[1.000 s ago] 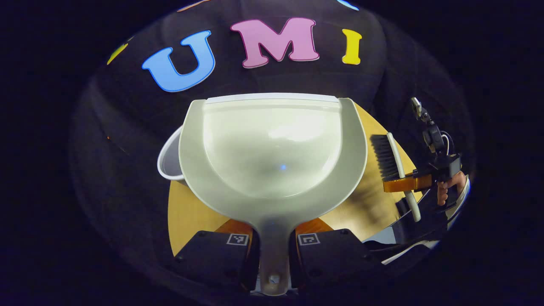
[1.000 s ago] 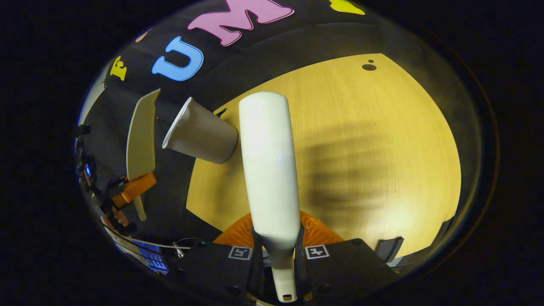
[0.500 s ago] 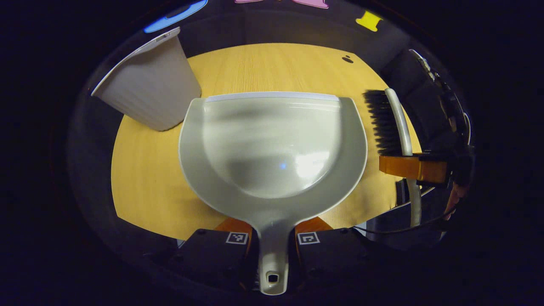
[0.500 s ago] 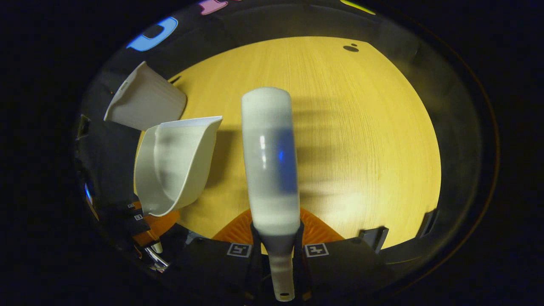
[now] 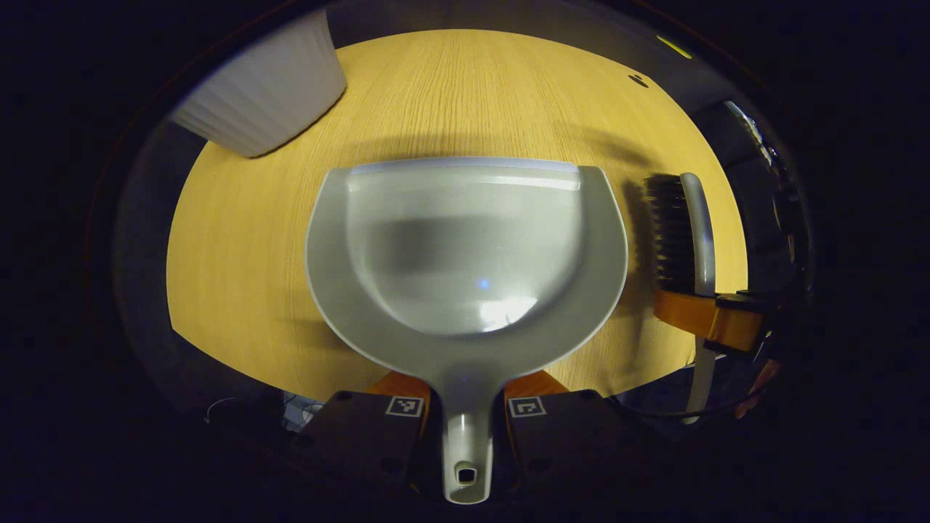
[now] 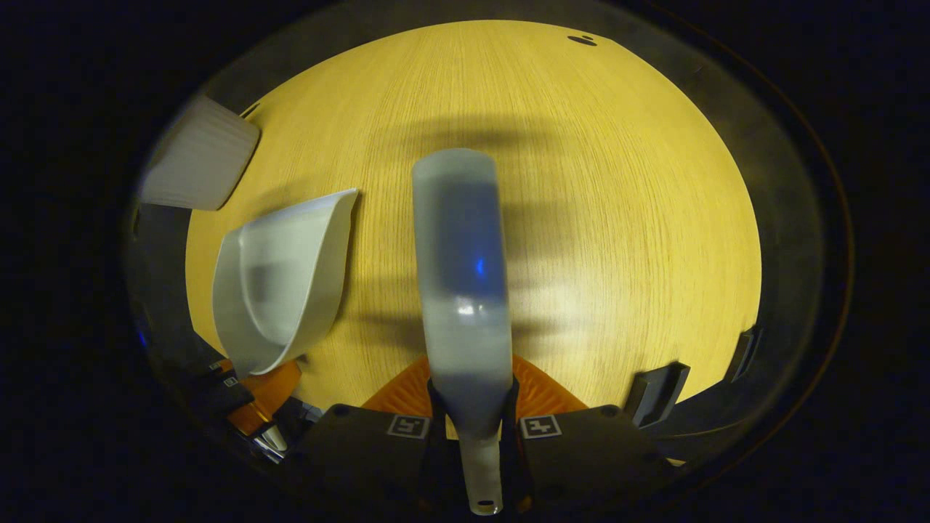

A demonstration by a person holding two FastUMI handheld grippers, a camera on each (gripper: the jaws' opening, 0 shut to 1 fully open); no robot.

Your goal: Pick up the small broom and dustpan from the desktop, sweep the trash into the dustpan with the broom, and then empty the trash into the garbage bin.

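Over desktop, dustpan (handle rearward) points forward.

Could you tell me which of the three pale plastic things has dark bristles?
The broom, in the right hand-held gripper: black bristles run along its head. The dustpan and bin have none.

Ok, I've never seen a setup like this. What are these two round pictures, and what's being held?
A person holds a pair of handheld tongs in each hand, with a fisheye camera on each. In the left gripper view, the left tongs clamp the handle of a pale grey plastic dustpan. In the right gripper view, the right tongs clamp the handle of a small white broom. Below lies a round wooden desktop carrying a ribbed white garbage bin.
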